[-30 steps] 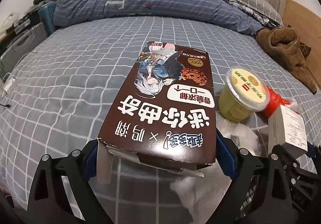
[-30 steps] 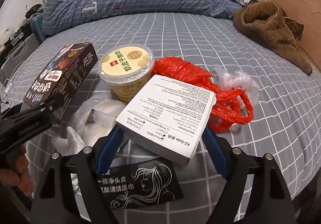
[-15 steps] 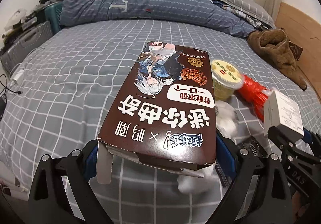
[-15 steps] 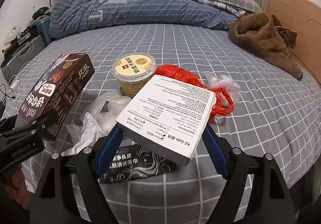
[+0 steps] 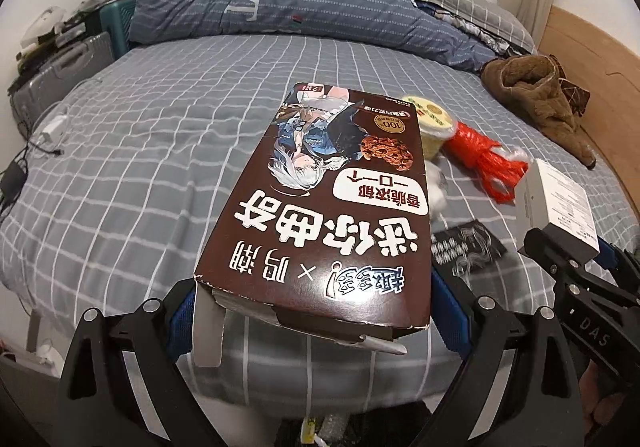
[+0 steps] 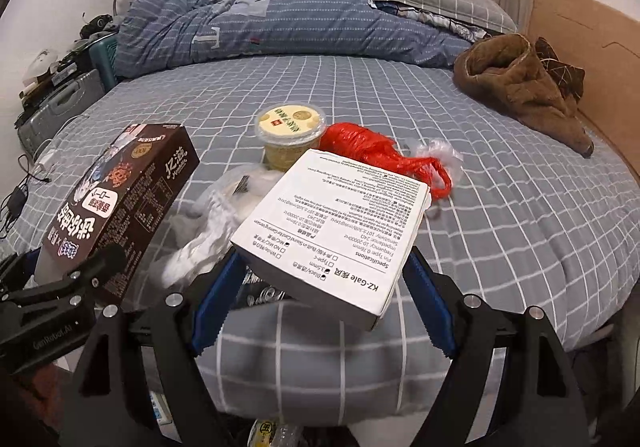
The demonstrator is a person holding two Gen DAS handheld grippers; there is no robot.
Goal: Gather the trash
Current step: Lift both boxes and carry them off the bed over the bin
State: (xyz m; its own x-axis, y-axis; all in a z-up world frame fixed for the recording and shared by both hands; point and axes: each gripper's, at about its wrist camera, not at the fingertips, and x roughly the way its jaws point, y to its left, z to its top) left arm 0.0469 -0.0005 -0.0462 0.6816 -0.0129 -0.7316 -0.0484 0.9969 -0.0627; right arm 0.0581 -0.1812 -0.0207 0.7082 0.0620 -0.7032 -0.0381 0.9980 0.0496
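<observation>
My left gripper (image 5: pixel 312 311) is shut on a brown cookie box (image 5: pixel 328 207) and holds it above the near edge of the bed; the box also shows in the right wrist view (image 6: pixel 116 203). My right gripper (image 6: pixel 320 287) is shut on a white earphone box (image 6: pixel 332 231), also lifted; it shows in the left wrist view (image 5: pixel 556 203). On the bed lie a yellow lidded cup (image 6: pixel 290 137), a red plastic bag (image 6: pixel 380 155), a white crumpled bag (image 6: pixel 224 215) and a black wipes packet (image 5: pixel 464 247).
A brown fleece garment (image 6: pixel 524 83) lies at the right of the grey checked bed (image 6: pixel 500 215). A blue duvet (image 6: pixel 260 27) and pillows are at the back. A suitcase (image 5: pixel 56 75) and cables stand left. Something yellow sits below, between the grippers (image 6: pixel 264 431).
Both grippers have pulled back and up from the bed with their boxes. The trash pile looks farther off, and the bed's near edge and the floor below have come into view.
</observation>
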